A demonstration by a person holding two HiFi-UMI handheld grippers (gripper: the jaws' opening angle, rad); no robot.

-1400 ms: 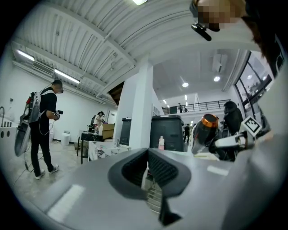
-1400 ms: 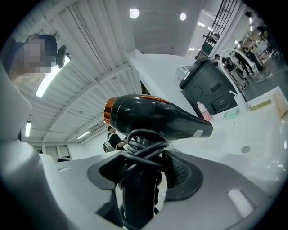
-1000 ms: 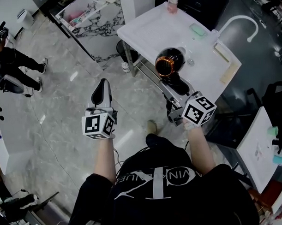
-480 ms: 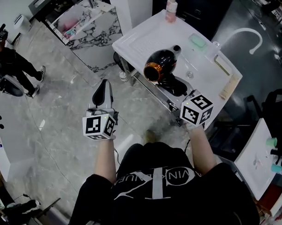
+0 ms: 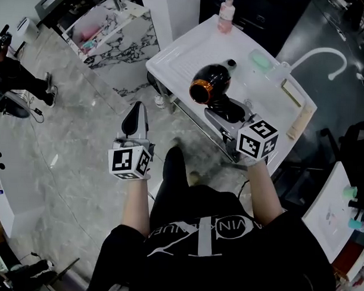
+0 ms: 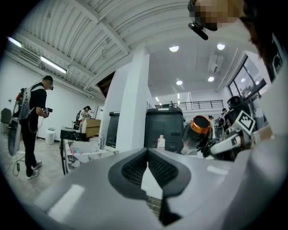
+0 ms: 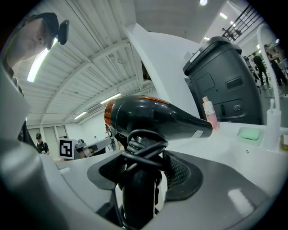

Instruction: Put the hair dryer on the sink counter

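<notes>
Grey polished stone makes up the floor on the left, where a person in dark clothes stands well apart from the work. Further in, a marble-patterned table sits near the left corner of the sink counter. The left gripper hangs over the floor, short of the counter. In the left gripper view its jaws are pressed together with nothing between them. A small bottle stands on the floor by the counter's near-left corner, beside the metal frame beneath it.

The white counter fills the middle. The hair dryer, black with a copper ring at its back end, is held upright over the counter's near half, with its barrel raised off the surface and its nozzle aimed toward the far side. The right gripper is clenched on the dryer's handle from the near side. The right gripper view shows a pad on either side of the handle, with the black cord looped round it just above them.

Beyond the nozzle a pink bottle stands at the far edge, in front of a dark cabinet. Further right lie a green soap dish and then the white faucet, arched over the counter's right end.
</notes>
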